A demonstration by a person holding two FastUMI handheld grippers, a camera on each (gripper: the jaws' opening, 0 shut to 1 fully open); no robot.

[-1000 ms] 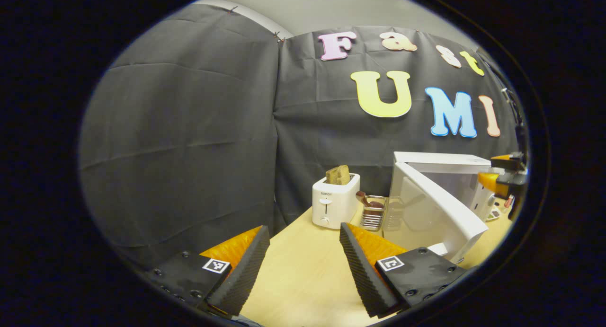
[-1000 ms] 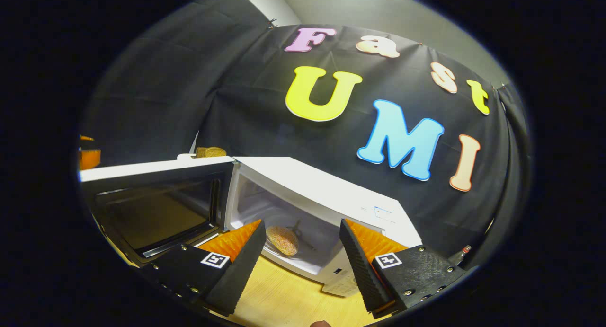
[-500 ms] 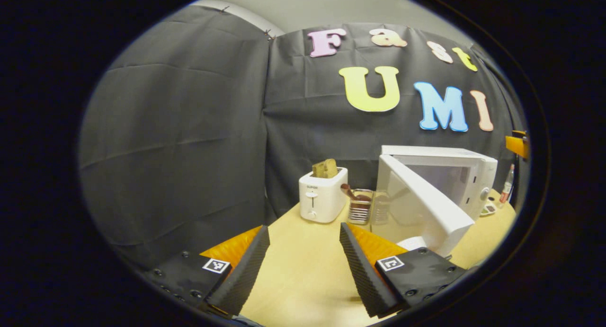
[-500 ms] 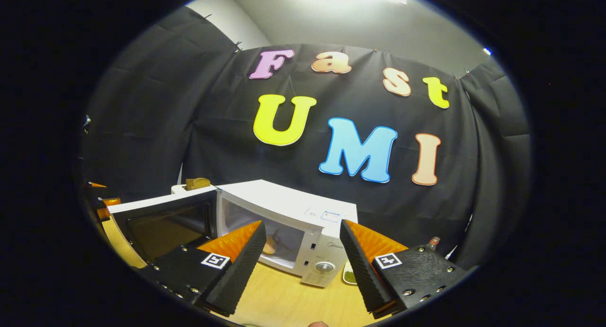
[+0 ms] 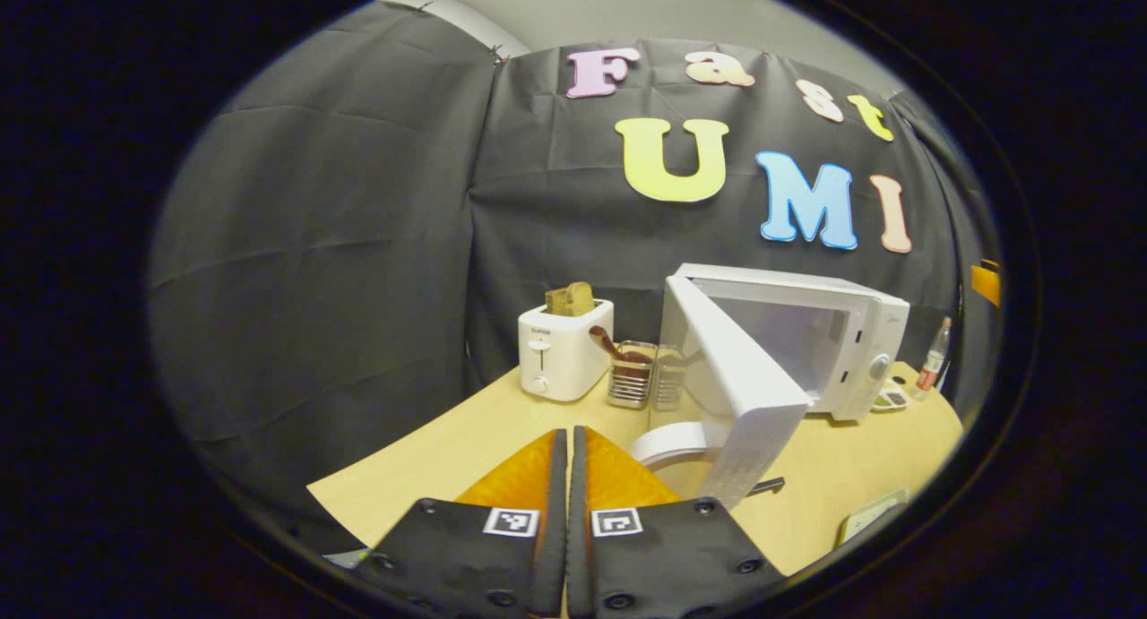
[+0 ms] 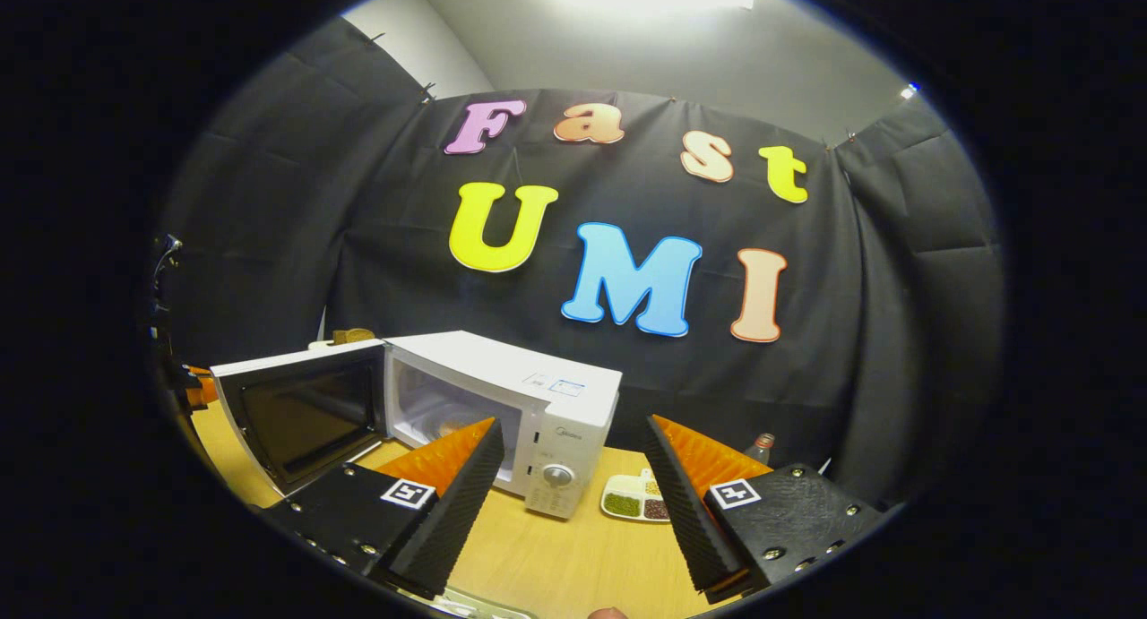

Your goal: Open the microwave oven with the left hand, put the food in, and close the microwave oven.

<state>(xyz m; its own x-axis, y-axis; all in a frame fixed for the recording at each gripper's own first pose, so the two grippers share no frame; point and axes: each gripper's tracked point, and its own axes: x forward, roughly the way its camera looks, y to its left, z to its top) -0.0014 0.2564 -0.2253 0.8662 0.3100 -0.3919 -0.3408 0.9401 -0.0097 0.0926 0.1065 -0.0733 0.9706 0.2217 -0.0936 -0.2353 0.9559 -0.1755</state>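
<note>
Left gripper [image 5: 568,476]: fingers pressed together with nothing between them, positioned above the near edge of the wooden table [image 5: 430,458] and well short of the microwave oven [image 5: 806,341]. Right gripper [image 6: 569,498]: fingers spread wide and empty, held above the table in front of the oven's control panel [image 6: 560,462].

Microwave oven: white, standing on the table against the black cloth wall. Its door [image 5: 739,395] is swung open on the left-hand hinge; in the right gripper view the dark window of the door [image 6: 300,413] faces the camera. Food [image 6: 448,419]: a pale brownish item is dimly visible inside the lit cavity, partly hidden behind the right gripper's finger; its exact kind cannot be told.

Other items on the table:
- white toaster [image 5: 564,359] with a slice of bread [image 5: 571,298] standing in it, left of the oven
- metal utensil holder [image 5: 632,382] between toaster and oven door
- white plate [image 5: 676,442] just beside the open door
- divided dish [image 6: 632,502] with green and dark fillings, right of the oven
- small bottle [image 6: 760,444] behind the dish
</note>
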